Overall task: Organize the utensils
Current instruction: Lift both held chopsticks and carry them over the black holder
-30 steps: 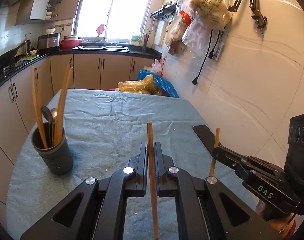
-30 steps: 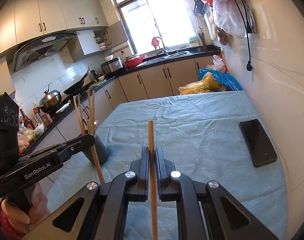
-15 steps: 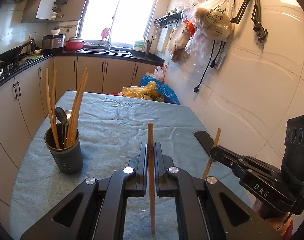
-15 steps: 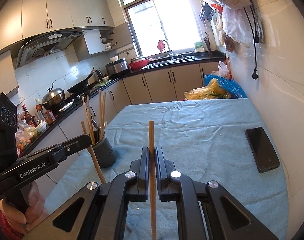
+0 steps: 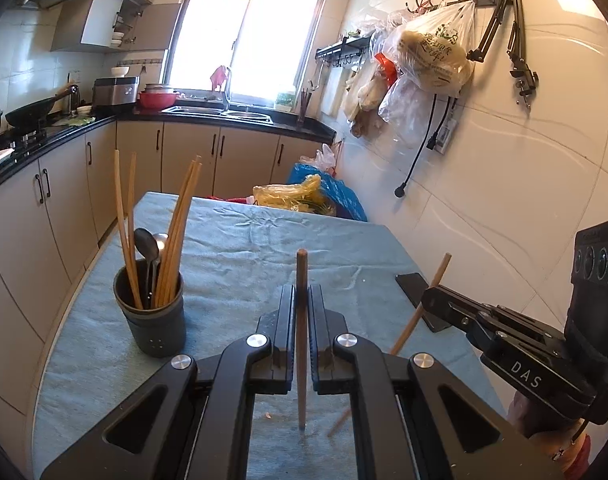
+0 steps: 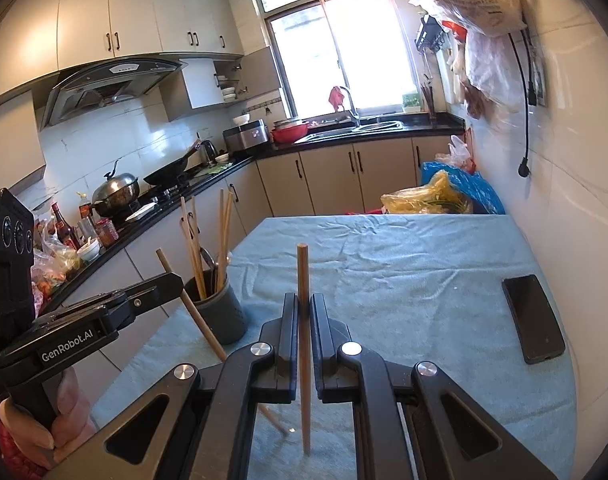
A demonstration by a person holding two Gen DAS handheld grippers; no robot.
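Note:
My left gripper (image 5: 301, 292) is shut on a wooden chopstick (image 5: 302, 344) held upright above the table. My right gripper (image 6: 303, 300) is shut on a second wooden chopstick (image 6: 303, 356), also upright. A dark grey utensil holder (image 5: 151, 322) stands on the table's left side with several chopsticks and two spoons in it; it also shows in the right wrist view (image 6: 220, 312). The right gripper (image 5: 428, 300) shows at right in the left wrist view, the left gripper (image 6: 176, 280) at left in the right wrist view, close to the holder.
A blue-grey cloth (image 5: 244, 248) covers the table. A black phone (image 6: 533, 318) lies near the right edge by the tiled wall. Plastic bags (image 5: 304, 196) sit beyond the far end. Kitchen counters run along the left.
Both grippers have risen and tilted up with their chopsticks. The holder now appears closer and more to the centre in both views.

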